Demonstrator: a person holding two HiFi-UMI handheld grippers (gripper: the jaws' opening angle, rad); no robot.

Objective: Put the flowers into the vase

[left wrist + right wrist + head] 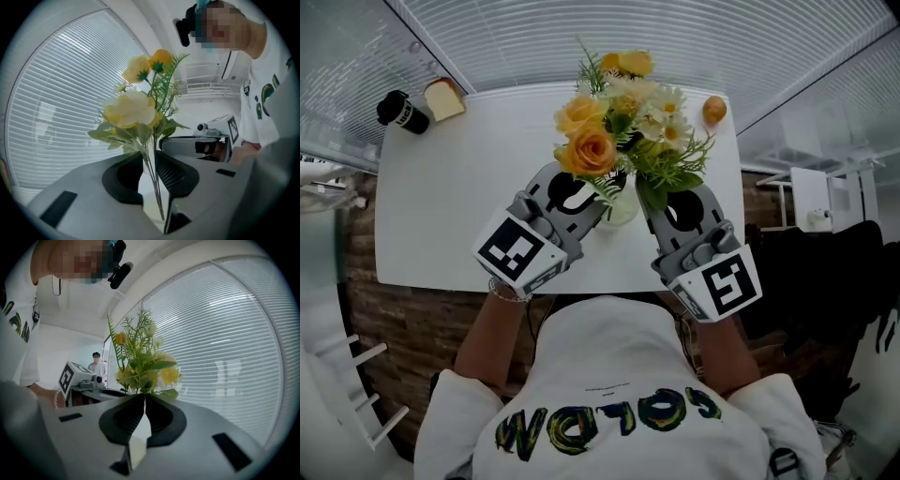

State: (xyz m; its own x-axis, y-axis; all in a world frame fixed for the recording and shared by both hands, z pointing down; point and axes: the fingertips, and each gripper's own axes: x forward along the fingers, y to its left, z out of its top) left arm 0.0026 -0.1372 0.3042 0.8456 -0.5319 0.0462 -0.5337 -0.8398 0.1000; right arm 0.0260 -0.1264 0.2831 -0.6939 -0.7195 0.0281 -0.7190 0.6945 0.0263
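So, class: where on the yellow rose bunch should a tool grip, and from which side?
The bare stems below the leaves, from the side, level: the yellow rose bunch stands upright, stems thin and bundled, blooms wide and soft.

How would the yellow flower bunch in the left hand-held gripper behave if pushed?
Probably floppy: the yellow flower bunch stands on thin stems pinched by the left hand-held gripper. Likely top-heavy, since large blooms sit high. Probably light, so it sways easily.
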